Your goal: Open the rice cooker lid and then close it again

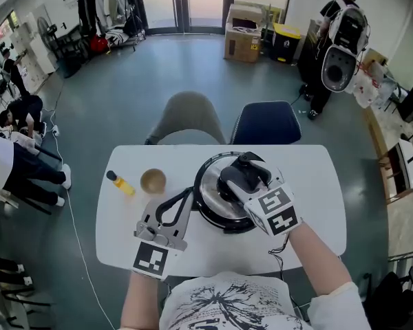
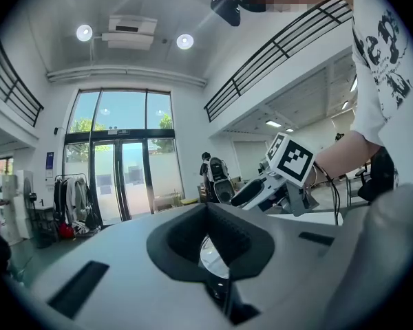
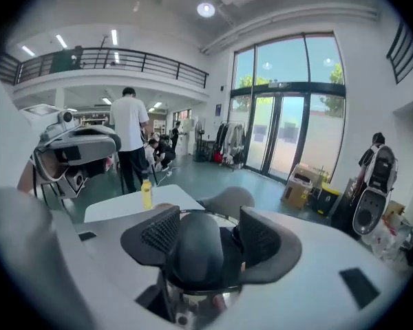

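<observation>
Since the lid's black knob [image 3: 197, 258] sits right between the pads of the R claw [image 3: 208, 234], no reach is needed. The coming move is judged to be a pull up and back on the lid [image 1: 210, 190]. The jaws stand approx. half open and are closed on the knob, w/ one ribbed pad on each flank. The knob looks elongated, its length running along the line the claw points, so it is gripped across its narrow width. The rice cooker [image 1: 221, 224] stands mid-bench, directly in front of the person, w/ the lid on top of it. Whether the lid lies flush or is cracked open at one edge can't be told, and no hinge is made out.

The R hand is the one on the lid. Its forearm comes in from the near right and the claw is angled down and fwd onto the knob.

The L claw [image 2: 211, 253] is held level at the cooker's left side, its jaws nearly together. A shiny sliver of the cooker's edge is seen between the pads and seems to be pinched, prob. to steady the body.

A yellow bottle [image 1: 122, 183] and a small bowl [image 1: 153, 181] stand on the bench [image 1: 316, 177] left of the cooker, apart from both claws.
</observation>
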{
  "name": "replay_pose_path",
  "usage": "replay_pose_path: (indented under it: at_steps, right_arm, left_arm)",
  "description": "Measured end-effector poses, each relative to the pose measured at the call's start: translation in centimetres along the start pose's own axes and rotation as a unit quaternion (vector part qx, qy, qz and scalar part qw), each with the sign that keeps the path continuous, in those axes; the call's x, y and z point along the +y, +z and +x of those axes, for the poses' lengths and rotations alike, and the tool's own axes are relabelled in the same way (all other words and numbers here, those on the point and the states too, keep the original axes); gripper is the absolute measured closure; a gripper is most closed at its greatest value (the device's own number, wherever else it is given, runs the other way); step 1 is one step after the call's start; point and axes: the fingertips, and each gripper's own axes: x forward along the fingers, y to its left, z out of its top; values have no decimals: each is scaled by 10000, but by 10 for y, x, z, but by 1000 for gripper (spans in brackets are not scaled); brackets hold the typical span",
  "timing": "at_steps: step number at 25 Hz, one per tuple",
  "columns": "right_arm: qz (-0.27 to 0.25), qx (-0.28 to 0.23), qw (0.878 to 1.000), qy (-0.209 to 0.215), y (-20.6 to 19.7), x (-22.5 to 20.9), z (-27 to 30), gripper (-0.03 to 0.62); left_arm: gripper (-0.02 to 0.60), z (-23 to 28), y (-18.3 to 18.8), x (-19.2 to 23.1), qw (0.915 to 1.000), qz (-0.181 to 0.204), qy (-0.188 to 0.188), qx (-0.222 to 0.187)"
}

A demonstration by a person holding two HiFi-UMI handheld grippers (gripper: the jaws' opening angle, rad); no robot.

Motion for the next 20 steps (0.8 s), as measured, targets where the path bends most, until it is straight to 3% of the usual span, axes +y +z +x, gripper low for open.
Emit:
replay_pose_path:
  at_steps: [3,13,16,20]
  right_arm:
    - [-195,-695,9971,-240,18,-1,-24,386]
    - [-109,-2079,9767,-518,23,-15,-104,521]
    - [-19,-2275,9717,-641,18,-13,-119,583]
    - [229,-2294,9711,-624,5,-16,-127,583]
  left_arm:
    - [568,-6,7,1,10000,4,57,-30]
    - [568,-3,17,-8,9996,-68,276,59]
    - [568,-6,23,-15,9996,-60,255,65]
    - [568,-3,29,-25,9998,-23,193,68]
